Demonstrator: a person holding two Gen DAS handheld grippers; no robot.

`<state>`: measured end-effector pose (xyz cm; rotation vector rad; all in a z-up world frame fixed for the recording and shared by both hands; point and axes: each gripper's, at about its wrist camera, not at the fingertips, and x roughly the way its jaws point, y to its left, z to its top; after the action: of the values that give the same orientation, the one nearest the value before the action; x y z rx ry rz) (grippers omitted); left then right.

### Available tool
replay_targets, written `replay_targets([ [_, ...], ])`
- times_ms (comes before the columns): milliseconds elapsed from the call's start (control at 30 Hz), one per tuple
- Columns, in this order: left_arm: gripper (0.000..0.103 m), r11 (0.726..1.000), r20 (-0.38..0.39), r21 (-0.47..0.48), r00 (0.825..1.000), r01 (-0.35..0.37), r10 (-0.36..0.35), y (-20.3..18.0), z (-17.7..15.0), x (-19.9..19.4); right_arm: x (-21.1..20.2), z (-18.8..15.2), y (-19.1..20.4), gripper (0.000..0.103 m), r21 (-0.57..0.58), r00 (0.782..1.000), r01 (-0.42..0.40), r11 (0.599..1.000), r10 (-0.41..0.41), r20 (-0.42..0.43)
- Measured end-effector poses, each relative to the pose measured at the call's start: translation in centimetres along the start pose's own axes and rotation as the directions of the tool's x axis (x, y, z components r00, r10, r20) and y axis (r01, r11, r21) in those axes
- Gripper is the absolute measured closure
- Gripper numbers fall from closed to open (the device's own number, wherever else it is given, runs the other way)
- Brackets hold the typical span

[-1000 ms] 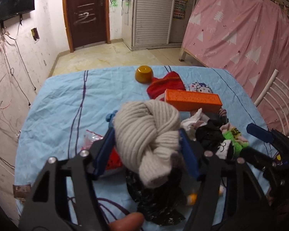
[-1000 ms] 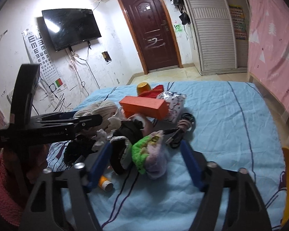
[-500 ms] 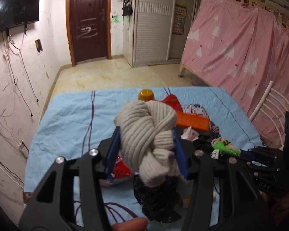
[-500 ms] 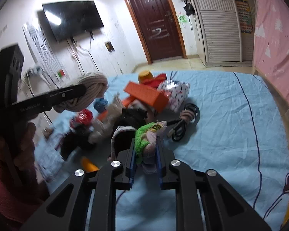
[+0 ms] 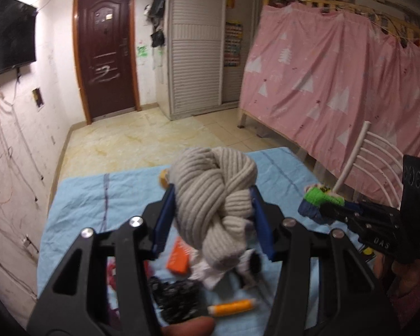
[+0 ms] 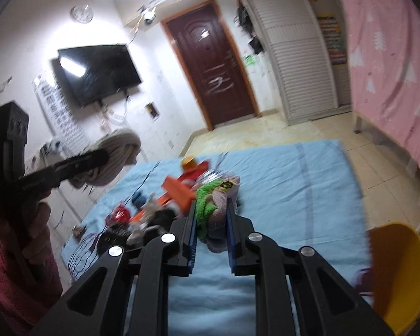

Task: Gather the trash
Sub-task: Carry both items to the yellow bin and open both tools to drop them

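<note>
Beige and woolly, a knotted knit bundle (image 5: pixel 214 201) sits squeezed between the blue pads of the left gripper (image 5: pixel 211 218), lifted above the blue sheet (image 5: pixel 98 204). The jaws have just closed in a bit more on it. Below the gripper lie an orange box (image 5: pixel 177 259), a black crumpled bag (image 5: pixel 173 298) and an orange tube (image 5: pixel 232 306). Off to the gripper's right, the right gripper (image 5: pixel 312 205) pinches a green and purple sock ball (image 5: pixel 317 196), also up in the air.

From the right wrist, the right gripper (image 6: pixel 211 224) has its jaws pulled close together on the green and purple sock ball (image 6: pixel 214 210), which pokes out past the tips. The jaws have just closed on it. Past the tips and to their left, the pile on the sheet (image 6: pixel 294 184) has the orange box (image 6: pixel 179 193) in it. Far to the left, the left gripper (image 6: pixel 98 162) holds the knit bundle (image 6: pixel 117 156) high. A yellow bucket (image 6: pixel 400 277) stands close on the right.
</note>
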<state>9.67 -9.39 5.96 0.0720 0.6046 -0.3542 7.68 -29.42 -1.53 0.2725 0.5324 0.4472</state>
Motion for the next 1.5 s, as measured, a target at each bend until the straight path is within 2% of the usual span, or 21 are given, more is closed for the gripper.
replay_targets([
  [167,0.053,0.993,-0.024,0.066,0.995,0.094,-0.093,-5.2,1.7,1.4,-4.1,0.9,-3.6,0.092,0.035,0.991,0.105,0.994,-0.107,0.081],
  [300,0.053,0.979,-0.060,0.113,0.985,0.169,-0.163,-10.1,2.6,3.2,-7.9,1.2,-6.5,0.092,0.074,0.970,0.184,0.980,-0.193,0.145],
  [500,0.053,0.941,-0.150,0.184,0.954,0.285,-0.260,-18.6,2.7,6.4,-12.0,0.9,-10.6,0.092,0.135,0.934,0.274,0.952,-0.297,0.199],
  [633,0.052,0.920,-0.218,0.205,0.932,0.333,-0.289,-23.2,1.8,8.4,-14.5,0.2,-12.8,0.092,0.176,0.914,0.295,0.939,-0.331,0.233],
  [733,0.045,0.910,-0.254,0.226,0.923,0.349,-0.290,-26.1,1.4,10.0,-16.0,-0.2,-14.4,0.092,0.205,0.904,0.297,0.933,-0.344,0.255],
  [800,0.030,0.912,-0.257,0.240,0.928,0.333,-0.272,-27.7,1.2,10.9,-16.6,-0.7,-15.5,0.092,0.226,0.899,0.298,0.927,-0.353,0.261],
  [933,0.027,0.921,-0.267,0.236,0.931,0.312,-0.247,-28.1,1.2,11.8,-16.4,-1.1,-17.4,0.092,0.252,0.907,0.287,0.924,-0.347,0.238],
  [1033,0.027,0.933,-0.277,0.205,0.932,0.297,-0.235,-27.4,1.5,11.9,-15.1,-1.3,-18.0,0.086,0.251,0.921,0.283,0.926,-0.336,0.199],
  [1100,0.027,0.941,-0.275,0.179,0.933,0.288,-0.233,-26.5,1.8,11.5,-13.8,-1.5,-18.3,0.077,0.243,0.928,0.295,0.924,-0.337,0.158],
  [1167,0.027,0.947,-0.265,0.157,0.936,0.280,-0.233,-25.5,2.1,10.9,-12.9,-1.6,-18.3,0.055,0.241,0.929,0.304,0.922,-0.343,0.138],
  [1233,0.025,0.950,-0.257,0.142,0.937,0.278,-0.236,-24.9,2.3,10.6,-12.3,-1.8,-18.1,0.040,0.242,0.931,0.307,0.921,-0.343,0.126],
  [1300,0.023,0.952,-0.249,0.131,0.939,0.276,-0.238,-24.4,2.4,10.1,-12.0,-2.0,-17.7,0.037,0.237,0.929,0.313,0.920,-0.348,0.123],
  [1500,0.023,0.954,-0.222,0.103,0.941,0.283,-0.255,-22.7,2.8,8.7,-11.1,-1.1,-16.0,0.036,0.206,0.934,0.308,0.929,-0.337,0.120],
])
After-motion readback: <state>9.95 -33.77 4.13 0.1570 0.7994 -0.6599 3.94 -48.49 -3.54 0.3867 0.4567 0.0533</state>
